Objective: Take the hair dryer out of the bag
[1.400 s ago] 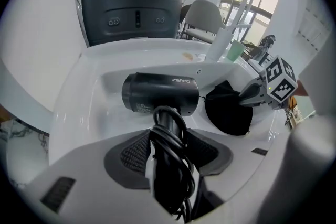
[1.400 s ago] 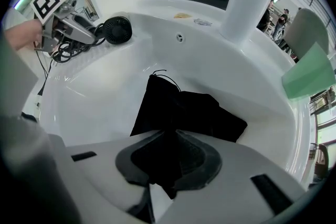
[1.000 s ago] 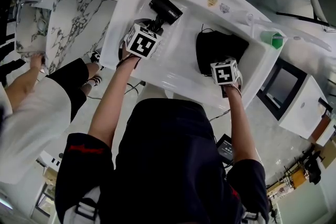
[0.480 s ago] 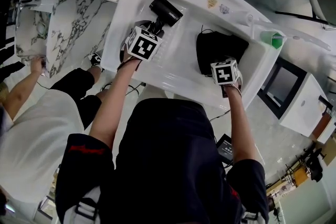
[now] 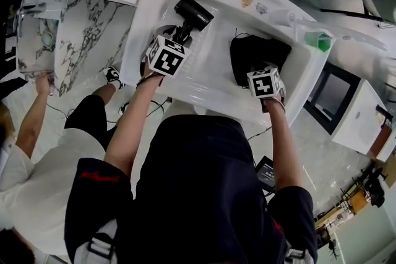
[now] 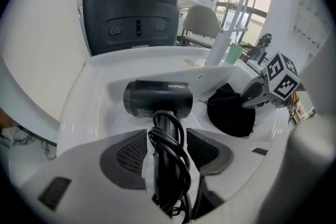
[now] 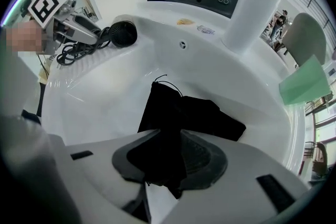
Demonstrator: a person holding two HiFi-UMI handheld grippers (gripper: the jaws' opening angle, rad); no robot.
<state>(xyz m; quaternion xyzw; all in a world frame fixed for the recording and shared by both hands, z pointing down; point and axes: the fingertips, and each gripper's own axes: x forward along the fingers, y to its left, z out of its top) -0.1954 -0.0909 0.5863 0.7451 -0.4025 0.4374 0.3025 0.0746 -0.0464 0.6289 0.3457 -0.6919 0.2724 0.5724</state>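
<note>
Setting: white basin (image 5: 207, 80), seen steeply from above, with a claw over each end.
Hair dryer (image 6: 157, 98): black, out of the bag, near the basin's far left corner. Barrel turned crosswise, handle pointing back into the left claw.
Left claw (image 6: 167, 152): closed on the dryer's handle, with the coiled black cord (image 6: 170, 162) caught along it between the pads.
Bag (image 7: 181, 110): black cloth, slumped on the basin floor toward the right edge, well apart from the dryer. Thin drawstring loop at its far end.
Right claw (image 7: 170, 157): pointing steeply down over the bag's near edge. Jaws just been opening, now parted. A fold of the black cloth between them, draped over one pad, the other pad's ribbed face bare.
Green cup (image 5: 318, 41): on the rim at the basin's far right corner.
</note>
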